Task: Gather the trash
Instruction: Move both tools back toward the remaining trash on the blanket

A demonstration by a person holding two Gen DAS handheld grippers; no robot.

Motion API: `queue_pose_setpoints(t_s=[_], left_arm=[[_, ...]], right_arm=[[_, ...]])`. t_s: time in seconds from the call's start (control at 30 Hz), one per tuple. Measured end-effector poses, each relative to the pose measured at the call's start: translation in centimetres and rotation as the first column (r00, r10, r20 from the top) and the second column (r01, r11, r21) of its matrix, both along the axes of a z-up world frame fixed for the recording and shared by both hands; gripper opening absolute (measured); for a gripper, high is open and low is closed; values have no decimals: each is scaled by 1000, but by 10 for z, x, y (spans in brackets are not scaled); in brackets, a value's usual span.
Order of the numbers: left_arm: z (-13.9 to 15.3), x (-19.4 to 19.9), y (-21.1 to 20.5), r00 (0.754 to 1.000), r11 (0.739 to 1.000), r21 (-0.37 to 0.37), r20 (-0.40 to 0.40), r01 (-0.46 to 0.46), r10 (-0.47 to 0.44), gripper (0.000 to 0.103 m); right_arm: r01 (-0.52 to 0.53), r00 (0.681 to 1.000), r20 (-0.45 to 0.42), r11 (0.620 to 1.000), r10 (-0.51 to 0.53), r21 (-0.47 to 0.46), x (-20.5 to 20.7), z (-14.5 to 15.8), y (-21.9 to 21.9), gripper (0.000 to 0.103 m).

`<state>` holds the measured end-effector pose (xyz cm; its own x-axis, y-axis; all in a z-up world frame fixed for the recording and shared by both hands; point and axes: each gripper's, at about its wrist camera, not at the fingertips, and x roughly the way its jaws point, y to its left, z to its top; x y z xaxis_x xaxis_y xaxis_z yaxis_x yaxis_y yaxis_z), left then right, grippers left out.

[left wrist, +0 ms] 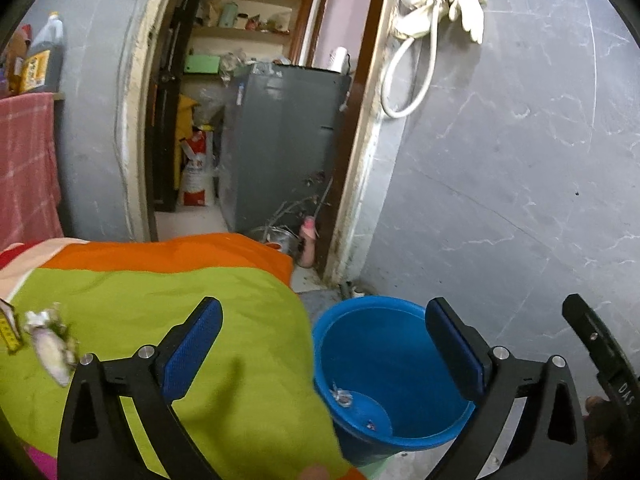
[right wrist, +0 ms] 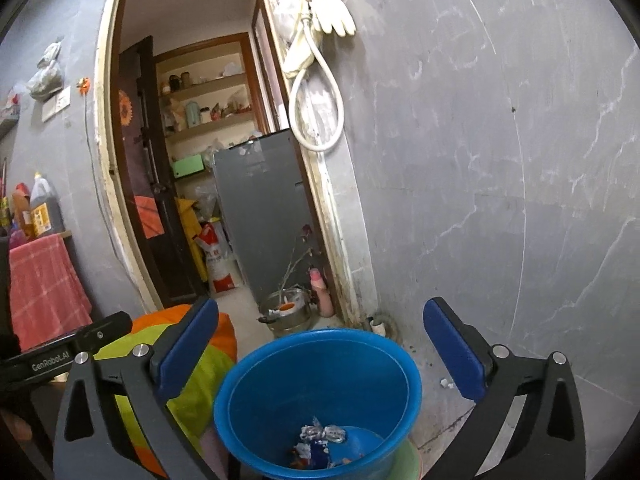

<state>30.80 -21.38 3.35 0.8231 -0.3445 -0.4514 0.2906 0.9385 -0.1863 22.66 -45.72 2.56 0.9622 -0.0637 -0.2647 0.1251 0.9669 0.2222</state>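
Note:
A blue bucket (left wrist: 394, 368) (right wrist: 320, 392) stands on the floor beside a bed with a green and orange cover (left wrist: 160, 312). Crumpled wrappers (right wrist: 320, 442) (left wrist: 340, 396) lie at the bucket's bottom. My left gripper (left wrist: 322, 344) is open, its blue pads (left wrist: 192, 348) wide apart above the cover's edge and the bucket, with nothing between them. My right gripper (right wrist: 320, 344) is also open and empty, above the bucket's rim. A crumpled pale wrapper (left wrist: 50, 340) lies on the cover at the left, beside a yellow scrap (left wrist: 10, 330).
A doorway (right wrist: 200, 160) behind leads to a grey fridge (left wrist: 280, 140) and shelves. A metal pot (right wrist: 286, 312) and a pink bottle (right wrist: 322, 290) stand on the floor by the door frame. A grey wall (right wrist: 500, 180) fills the right. A pink towel (left wrist: 24, 168) hangs left.

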Motion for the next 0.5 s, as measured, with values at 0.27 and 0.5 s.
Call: queue_pose_setpoints(t_s=[0.27,0.5], left_arm=[[20,-20,28,998,999,-13,51,-36,37,100],[34,-36,60,994,997,-10,70,-77,78,100]], right_arm=[[-7,1000,14,999,7,-42,-14,17,20,103],[-40,999,24,998,42,-56,-23,31,47,103]])
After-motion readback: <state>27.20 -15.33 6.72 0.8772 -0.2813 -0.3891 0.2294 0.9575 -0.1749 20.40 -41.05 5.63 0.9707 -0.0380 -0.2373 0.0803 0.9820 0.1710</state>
